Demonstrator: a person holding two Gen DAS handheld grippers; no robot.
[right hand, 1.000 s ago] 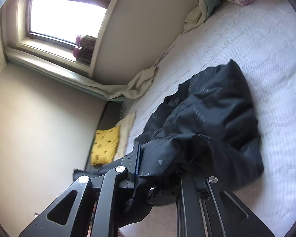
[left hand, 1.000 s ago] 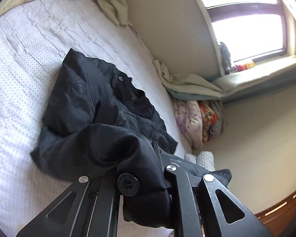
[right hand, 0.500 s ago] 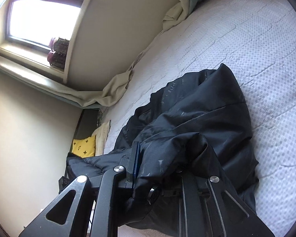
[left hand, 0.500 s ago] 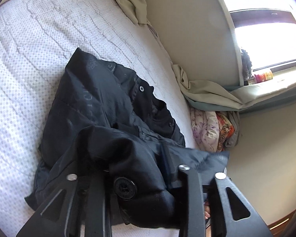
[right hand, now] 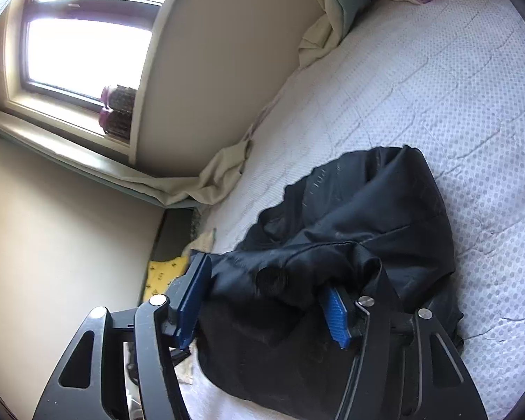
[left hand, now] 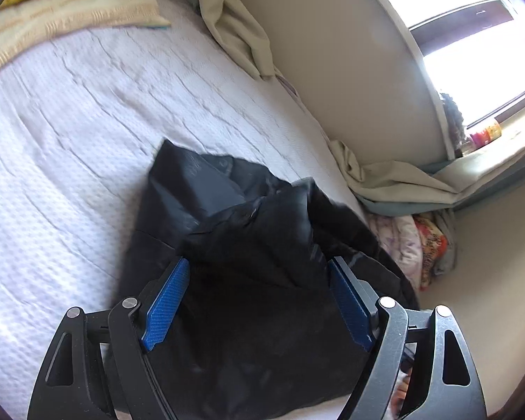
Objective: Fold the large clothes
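A black jacket lies bunched in a folded heap on the white dotted bed cover. My left gripper hangs just over its near edge. Its jaws are opening, the blue pads stand wide apart, and the cloth lies loose between them. In the right wrist view the same jacket rests on the bed cover. My right gripper is also opening, with a fold of cloth and a round black button between its blue pads, draped over the right finger but not pinched.
A cream towel and a beige sheet lie at the bed's far end by the wall. Floral bedding is piled at the right. A yellow cushion sits beside the bed below a window sill.
Both grippers were shut on jacket folds and have spread open, letting the cloth drop onto the heap. Both moved forward and down over the bed.
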